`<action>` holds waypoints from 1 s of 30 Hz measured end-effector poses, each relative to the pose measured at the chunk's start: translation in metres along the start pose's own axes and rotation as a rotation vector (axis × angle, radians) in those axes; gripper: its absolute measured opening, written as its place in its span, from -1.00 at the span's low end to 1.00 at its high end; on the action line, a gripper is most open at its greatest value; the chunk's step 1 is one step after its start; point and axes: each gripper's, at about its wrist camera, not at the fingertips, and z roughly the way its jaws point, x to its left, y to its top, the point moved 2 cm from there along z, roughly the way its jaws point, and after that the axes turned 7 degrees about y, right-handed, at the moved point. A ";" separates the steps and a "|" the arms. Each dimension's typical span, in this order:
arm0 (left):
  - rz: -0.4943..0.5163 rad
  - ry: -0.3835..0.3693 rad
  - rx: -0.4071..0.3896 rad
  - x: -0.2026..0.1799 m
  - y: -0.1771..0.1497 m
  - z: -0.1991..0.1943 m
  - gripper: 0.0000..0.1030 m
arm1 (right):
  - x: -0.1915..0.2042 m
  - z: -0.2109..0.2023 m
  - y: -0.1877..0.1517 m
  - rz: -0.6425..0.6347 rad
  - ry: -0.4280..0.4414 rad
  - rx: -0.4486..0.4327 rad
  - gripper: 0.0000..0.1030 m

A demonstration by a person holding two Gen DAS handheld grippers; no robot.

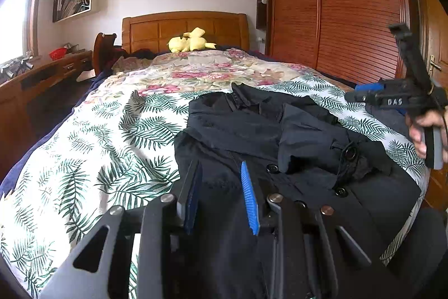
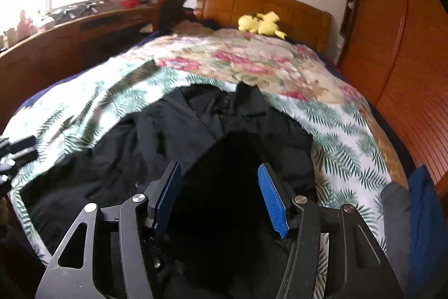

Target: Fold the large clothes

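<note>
A dark navy buttoned coat (image 1: 280,131) lies crumpled on the leaf-print bedspread (image 1: 112,147), collar toward the headboard. My left gripper (image 1: 221,196) hovers low over the coat's near left part. Its blue pads stand a little apart, both inner faces bare, with dark cloth showing in the gap below. In the right wrist view the coat (image 2: 173,125) fills the middle. My right gripper (image 2: 221,199) is open wide above it, nothing pressed between its pads. A hand (image 1: 422,131) holds the right gripper (image 1: 361,93) at the coat's right side. The left gripper (image 2: 16,153) shows at that view's left edge.
A floral quilt (image 1: 224,69) covers the far half of the bed, with a yellow plush toy (image 1: 190,41) by the wooden headboard (image 1: 184,27). A wooden desk (image 1: 42,74) runs along the left; a slatted wardrobe (image 1: 350,4) stands right. Blue and grey cloth (image 2: 414,203) lies at the bed's right edge.
</note>
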 end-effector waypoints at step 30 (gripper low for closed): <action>0.002 0.012 0.005 0.000 0.001 0.002 -0.47 | 0.042 0.018 -0.078 -0.009 0.209 0.198 -0.89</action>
